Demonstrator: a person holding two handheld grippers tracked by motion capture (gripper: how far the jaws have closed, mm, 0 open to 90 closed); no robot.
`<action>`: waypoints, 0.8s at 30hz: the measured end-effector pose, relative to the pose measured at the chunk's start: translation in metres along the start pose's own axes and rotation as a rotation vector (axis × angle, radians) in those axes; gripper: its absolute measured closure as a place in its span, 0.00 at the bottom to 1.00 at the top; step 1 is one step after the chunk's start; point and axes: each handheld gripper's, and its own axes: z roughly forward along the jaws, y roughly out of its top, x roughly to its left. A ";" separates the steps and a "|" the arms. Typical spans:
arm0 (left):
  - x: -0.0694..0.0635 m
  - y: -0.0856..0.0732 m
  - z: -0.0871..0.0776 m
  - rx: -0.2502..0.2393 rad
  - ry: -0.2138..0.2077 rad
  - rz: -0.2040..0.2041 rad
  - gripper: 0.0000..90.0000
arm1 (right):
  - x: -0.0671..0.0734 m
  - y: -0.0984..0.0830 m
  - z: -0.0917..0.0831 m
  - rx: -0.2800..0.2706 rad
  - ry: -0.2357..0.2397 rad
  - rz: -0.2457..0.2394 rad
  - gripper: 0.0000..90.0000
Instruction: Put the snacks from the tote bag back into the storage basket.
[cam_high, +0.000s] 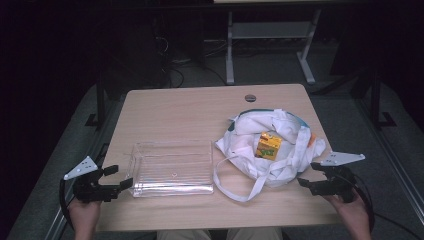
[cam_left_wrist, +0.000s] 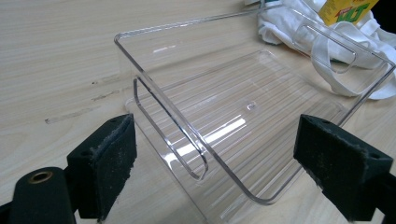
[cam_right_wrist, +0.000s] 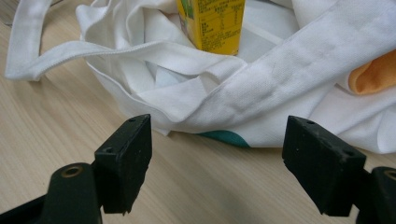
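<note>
One carton (cam_high: 268, 145) apparently upright, vertical.

yellow carton (cam_high: 268, 145) base hidden in white bag (cam_high: 250, 135)

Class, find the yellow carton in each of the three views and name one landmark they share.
High view: yellow carton right of centre, inside the white cloth bag.
Left gripper view: top right corner, beyond the clear tray.
Right gripper view: top centre.
Shared landmark: the bag.
</note>
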 end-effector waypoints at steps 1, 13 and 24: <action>0.000 0.000 0.000 0.000 0.000 0.000 0.14 | 0.000 0.000 0.000 0.000 0.000 0.000 0.26; 0.000 0.001 0.000 -0.001 -0.004 0.002 0.14 | 0.001 0.001 0.000 0.001 0.001 0.001 0.26; -0.001 0.000 -0.002 -0.004 0.000 0.002 0.14 | -0.004 0.015 -0.001 0.026 0.027 -0.012 0.23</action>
